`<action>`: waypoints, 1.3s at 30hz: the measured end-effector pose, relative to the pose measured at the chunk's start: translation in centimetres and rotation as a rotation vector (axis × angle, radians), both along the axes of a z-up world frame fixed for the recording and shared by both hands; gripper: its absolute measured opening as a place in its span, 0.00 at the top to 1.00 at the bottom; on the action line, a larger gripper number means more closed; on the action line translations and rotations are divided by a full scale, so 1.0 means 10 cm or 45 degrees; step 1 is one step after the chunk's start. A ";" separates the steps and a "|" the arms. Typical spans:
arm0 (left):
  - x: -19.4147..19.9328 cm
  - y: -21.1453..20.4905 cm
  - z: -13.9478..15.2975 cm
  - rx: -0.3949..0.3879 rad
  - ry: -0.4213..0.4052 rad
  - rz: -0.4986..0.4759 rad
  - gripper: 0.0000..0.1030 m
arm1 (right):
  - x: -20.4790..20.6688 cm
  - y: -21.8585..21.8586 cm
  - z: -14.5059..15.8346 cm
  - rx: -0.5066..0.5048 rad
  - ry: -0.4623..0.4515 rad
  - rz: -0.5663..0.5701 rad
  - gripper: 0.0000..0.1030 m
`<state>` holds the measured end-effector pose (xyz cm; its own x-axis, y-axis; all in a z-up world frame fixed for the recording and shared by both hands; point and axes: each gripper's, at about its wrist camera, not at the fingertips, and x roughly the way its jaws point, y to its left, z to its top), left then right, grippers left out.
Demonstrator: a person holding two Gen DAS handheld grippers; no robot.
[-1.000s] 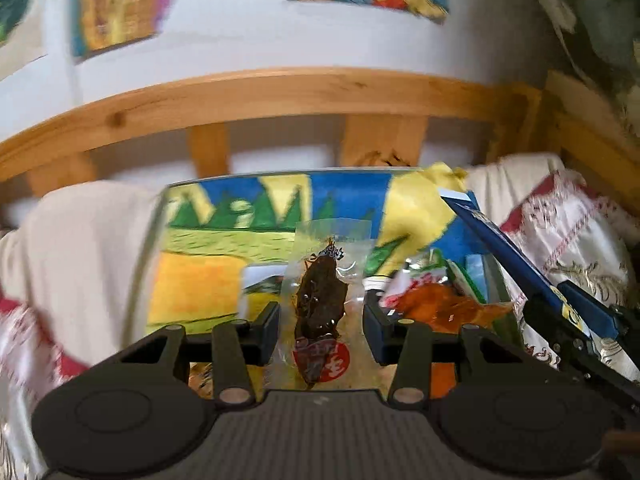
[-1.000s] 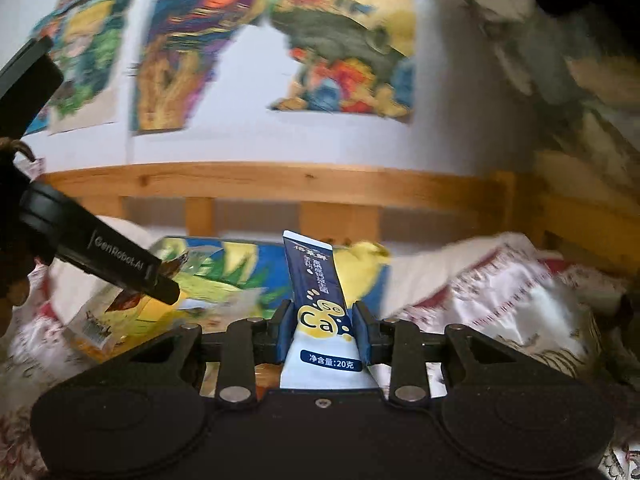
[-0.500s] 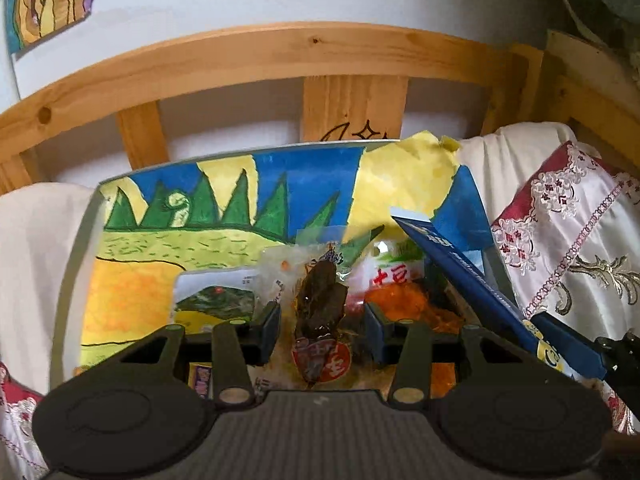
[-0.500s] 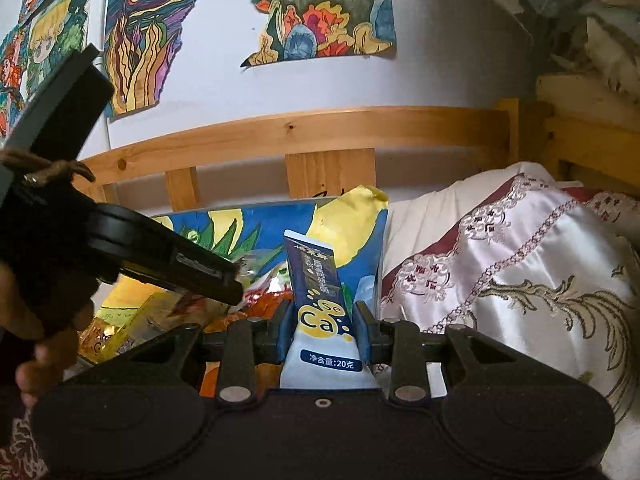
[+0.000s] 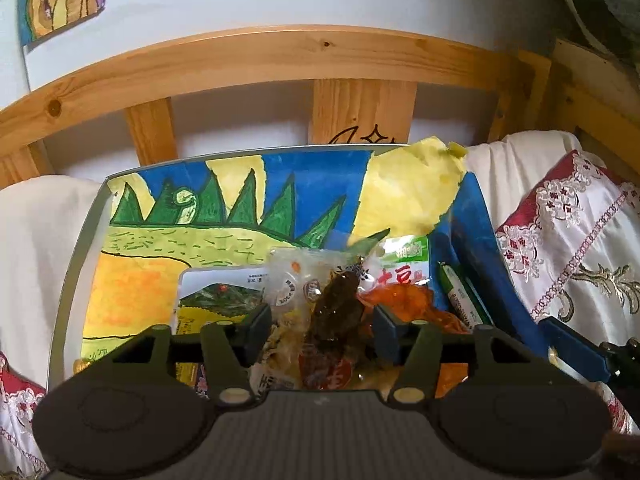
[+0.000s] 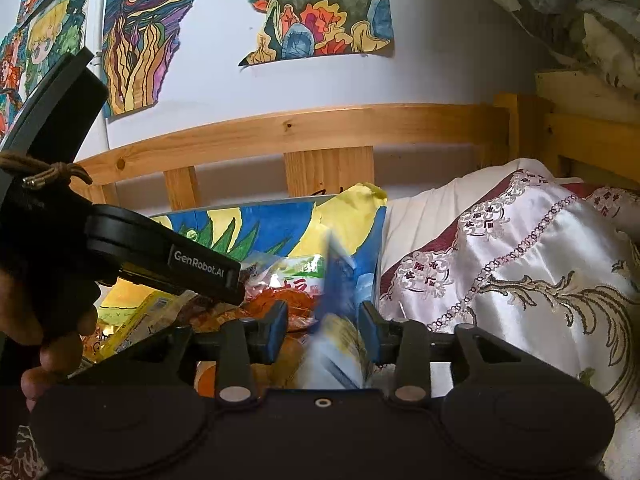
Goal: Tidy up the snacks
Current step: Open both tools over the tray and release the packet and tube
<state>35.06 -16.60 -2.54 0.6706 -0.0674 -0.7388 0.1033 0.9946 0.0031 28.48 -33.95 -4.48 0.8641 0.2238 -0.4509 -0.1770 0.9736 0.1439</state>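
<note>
Bed rail (image 5: 280,56): I see the wooden rail running behind everything, with drawings (image 6: 320,12) on the wall above it.
Quilt (image 6: 520,264): white and maroon satin, just right of the tray.
Tray (image 5: 80,240): my painted tray leans near the rail, with snack packs heaped at its near end.
Left gripper (image 5: 320,332): I have its 2 jaws spread; the clear pack of dark meat (image 5: 332,316) lies between them, touching neither, on the heap.
Right gripper (image 6: 322,330): jaws spread too; the blue sachet (image 6: 336,320) between them is blurred, above the tray's right end.
</note>
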 end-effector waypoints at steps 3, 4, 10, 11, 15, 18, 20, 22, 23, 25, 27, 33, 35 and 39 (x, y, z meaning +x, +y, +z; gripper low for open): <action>-0.02 0.02 0.03 -0.011 -0.010 0.014 0.32 | 0.00 -0.01 0.00 0.002 -0.004 -0.005 0.54; -0.03 0.03 0.04 -0.013 -0.013 0.016 0.31 | 0.00 -0.01 0.00 0.003 -0.004 -0.007 0.53; -0.09 0.07 0.08 -0.017 -0.048 0.026 0.21 | -0.03 -0.01 0.01 0.010 -0.021 -0.009 0.46; -0.10 0.08 0.09 -0.017 -0.051 0.026 0.20 | -0.03 -0.01 0.01 0.010 -0.025 -0.010 0.45; -0.12 0.09 0.11 -0.014 -0.059 0.030 0.16 | -0.04 -0.01 0.02 0.013 -0.035 -0.017 0.43; -0.12 0.11 0.12 -0.015 -0.070 0.041 0.12 | -0.04 -0.02 0.02 0.020 -0.042 -0.022 0.38; -0.13 0.12 0.13 -0.013 -0.083 0.050 0.09 | -0.05 -0.02 0.02 0.026 -0.049 -0.025 0.33; -0.14 0.13 0.14 -0.008 -0.098 0.061 0.05 | -0.05 -0.02 0.02 0.028 -0.056 -0.028 0.30; -0.15 0.13 0.14 -0.003 -0.105 0.071 0.03 | -0.06 -0.03 0.03 0.030 -0.059 -0.030 0.27; -0.17 0.15 0.15 0.003 -0.121 0.087 0.02 | -0.07 -0.03 0.03 0.035 -0.065 -0.035 0.24; -0.21 0.18 0.17 0.004 -0.130 0.101 0.01 | -0.07 -0.03 0.04 0.043 -0.071 -0.038 0.22; -0.39 0.33 0.24 0.000 -0.179 0.162 0.01 | -0.12 -0.01 0.08 0.065 -0.091 -0.041 0.16; -0.45 0.38 0.27 0.017 -0.193 0.194 0.01 | -0.15 0.01 0.10 0.062 -0.099 -0.039 0.14; -0.60 0.50 0.36 0.023 -0.221 0.235 0.01 | -0.21 0.06 0.14 0.060 -0.121 -0.033 0.08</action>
